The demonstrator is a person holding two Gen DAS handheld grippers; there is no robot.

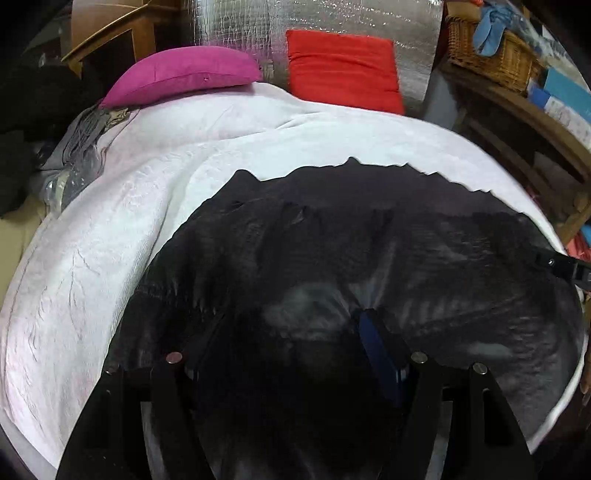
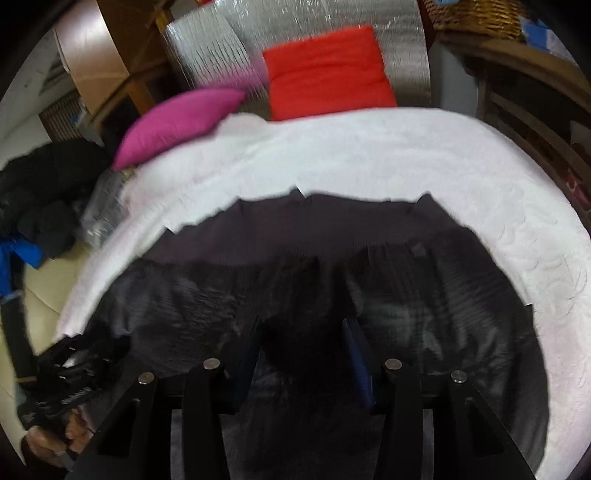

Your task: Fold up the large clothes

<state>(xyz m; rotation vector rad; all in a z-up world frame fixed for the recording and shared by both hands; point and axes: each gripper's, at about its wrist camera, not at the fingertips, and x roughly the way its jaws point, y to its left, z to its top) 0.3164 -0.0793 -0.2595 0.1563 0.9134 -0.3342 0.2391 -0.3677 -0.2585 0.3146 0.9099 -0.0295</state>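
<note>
A large dark grey garment (image 1: 369,229) lies spread flat on a white bedspread (image 1: 147,221), its far hem running across the bed. My left gripper (image 1: 291,332) hovers over the near part of the cloth, its jaws wide apart and nothing pinched between the blue pads. The right wrist view shows the same garment (image 2: 295,240) on the bedspread (image 2: 369,158). My right gripper (image 2: 303,332) is above it with a clear gap between its fingers. The left gripper (image 2: 70,365) appears at the lower left there, held by a hand (image 2: 55,443).
A magenta pillow (image 1: 184,74) and a red pillow (image 1: 343,70) lean on a silver foil wall (image 1: 258,22) at the head of the bed. A wicker basket (image 1: 491,51) sits on a wooden shelf to the right. Dark clothes (image 2: 40,192) are piled on the left.
</note>
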